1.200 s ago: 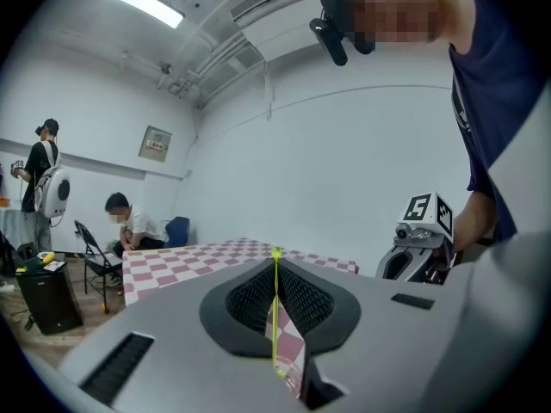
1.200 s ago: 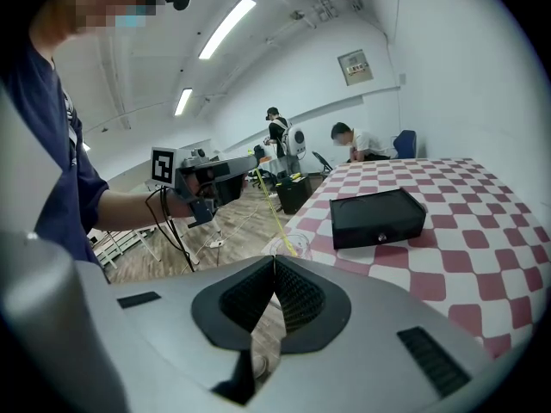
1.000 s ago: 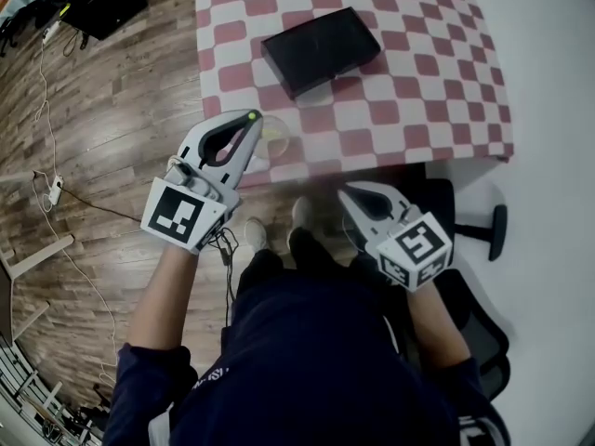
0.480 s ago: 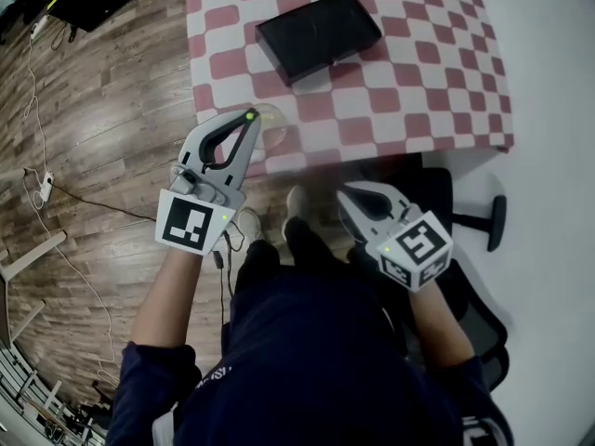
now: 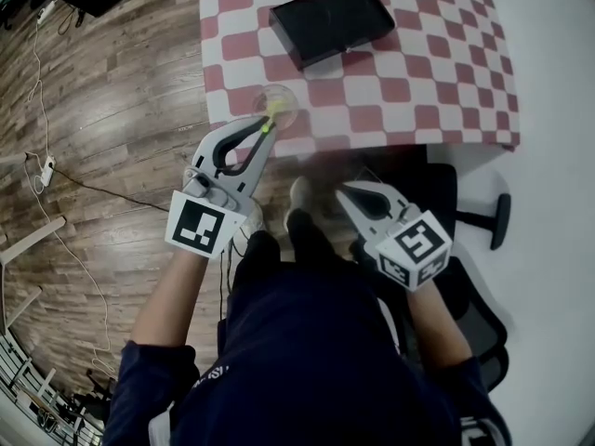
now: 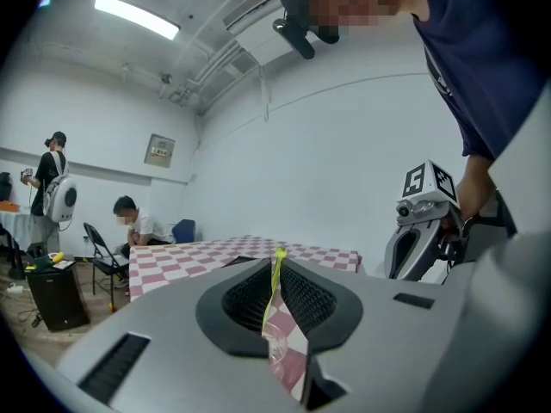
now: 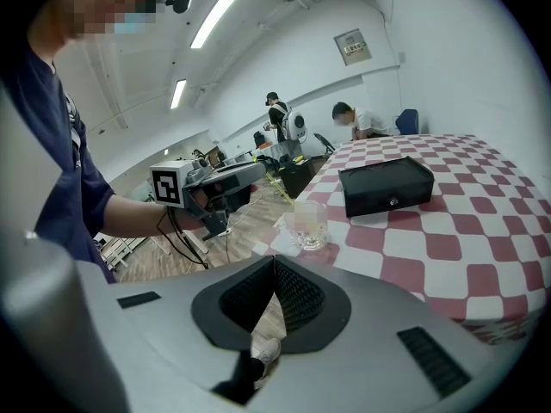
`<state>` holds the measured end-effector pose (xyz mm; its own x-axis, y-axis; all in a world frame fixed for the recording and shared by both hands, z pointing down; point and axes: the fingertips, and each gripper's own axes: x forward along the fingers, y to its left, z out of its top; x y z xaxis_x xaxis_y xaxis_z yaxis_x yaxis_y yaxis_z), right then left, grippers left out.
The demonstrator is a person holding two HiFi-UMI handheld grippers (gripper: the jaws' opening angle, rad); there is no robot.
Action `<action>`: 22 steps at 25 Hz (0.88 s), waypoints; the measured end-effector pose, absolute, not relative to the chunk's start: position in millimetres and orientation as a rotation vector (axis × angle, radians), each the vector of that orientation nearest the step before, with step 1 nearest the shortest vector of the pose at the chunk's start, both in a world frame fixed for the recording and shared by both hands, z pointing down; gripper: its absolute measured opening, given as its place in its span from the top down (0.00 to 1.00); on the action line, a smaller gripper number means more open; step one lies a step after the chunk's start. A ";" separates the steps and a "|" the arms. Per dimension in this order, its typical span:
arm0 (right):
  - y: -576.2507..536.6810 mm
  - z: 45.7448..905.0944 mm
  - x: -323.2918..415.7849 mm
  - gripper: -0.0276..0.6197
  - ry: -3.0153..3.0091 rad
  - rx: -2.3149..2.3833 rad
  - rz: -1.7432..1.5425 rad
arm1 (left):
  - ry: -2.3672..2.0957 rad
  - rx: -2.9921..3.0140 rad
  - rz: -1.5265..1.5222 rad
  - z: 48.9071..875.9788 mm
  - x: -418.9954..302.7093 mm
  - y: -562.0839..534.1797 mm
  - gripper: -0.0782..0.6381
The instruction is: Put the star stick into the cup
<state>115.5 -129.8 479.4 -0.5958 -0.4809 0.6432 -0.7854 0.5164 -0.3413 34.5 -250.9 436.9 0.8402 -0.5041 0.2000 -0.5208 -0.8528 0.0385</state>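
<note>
I see the left gripper's [image 5: 268, 122] jaws just opening around the star stick [image 6: 275, 279] by the glass cup [image 5: 284, 95], upper-centre; right gripper [image 5: 350, 193] clenched, empty.

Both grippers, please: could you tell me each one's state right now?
Left gripper: jaws just opening, star stick between them.
Right gripper: closed, nothing between its jaws.

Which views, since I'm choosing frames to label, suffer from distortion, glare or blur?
Left gripper view: strong fisheye bending, dark corners, a glaring ceiling light, yet the star stick is sharp. Right gripper view: same bending; the cup looks slightly soft. Head view: even light, the cup faint.
</note>
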 end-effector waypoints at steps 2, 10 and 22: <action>-125.2 480.5 112.9 0.93 -2.287 1.030 0.863 | -0.798 2.915 0.292 441.4 33.9 -241.8 0.81; -110.4 487.1 106.2 0.93 -2.283 1.013 0.899 | -0.738 2.884 0.341 458.7 33.3 -218.4 0.78; -100.5 495.9 106.2 0.93 -2.281 0.996 0.942 | -0.729 2.833 0.435 487.7 27.0 -205.5 0.67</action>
